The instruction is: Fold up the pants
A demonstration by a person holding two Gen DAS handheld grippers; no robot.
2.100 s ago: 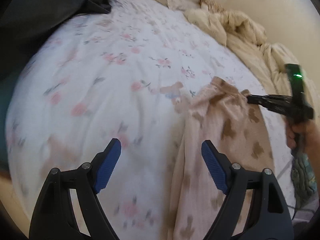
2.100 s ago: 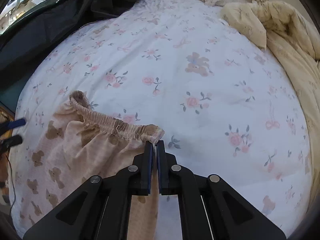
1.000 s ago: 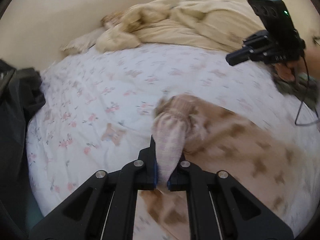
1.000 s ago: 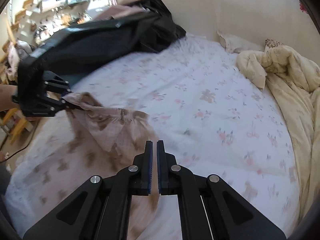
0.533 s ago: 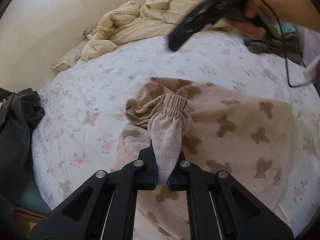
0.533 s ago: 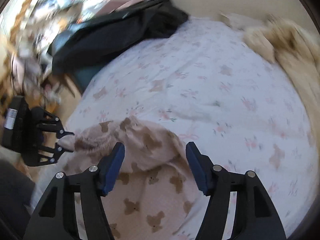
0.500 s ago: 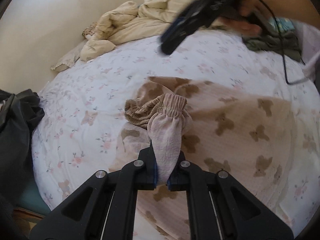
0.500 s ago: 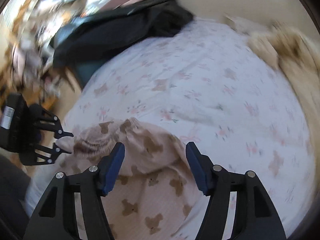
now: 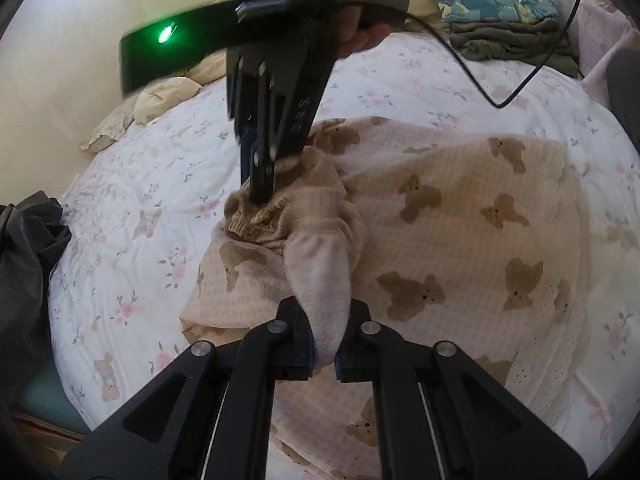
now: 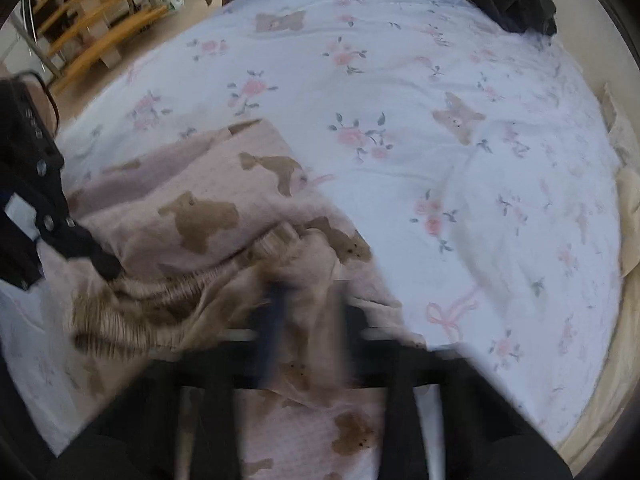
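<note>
Pink pants (image 9: 460,240) printed with brown bears lie spread on the bed. My left gripper (image 9: 324,344) is shut on a fold of their fabric, which bulges up out of the jaws. The right gripper (image 9: 262,196), held by a hand, points steeply down into the gathered waistband (image 9: 256,228) just beyond. The right wrist view is blurred: my right gripper (image 10: 308,316) is closing, with bunched pants (image 10: 192,208) fabric filling the gap between its jaws. The left gripper (image 10: 100,264) shows at that view's left edge, on the waistband (image 10: 160,292).
A white floral sheet (image 9: 140,240) covers the bed. A cream duvet and pillow (image 9: 172,92) lie by the wall. A stack of folded clothes (image 9: 504,20) sits at the far right. A black garment (image 9: 24,248) lies at the left edge. A cable (image 9: 500,96) hangs over the bed.
The right gripper came down from above the bed onto the waistband, and its wide-open jaws narrowed around the fabric. The left gripper kept its hold and barely shifted.
</note>
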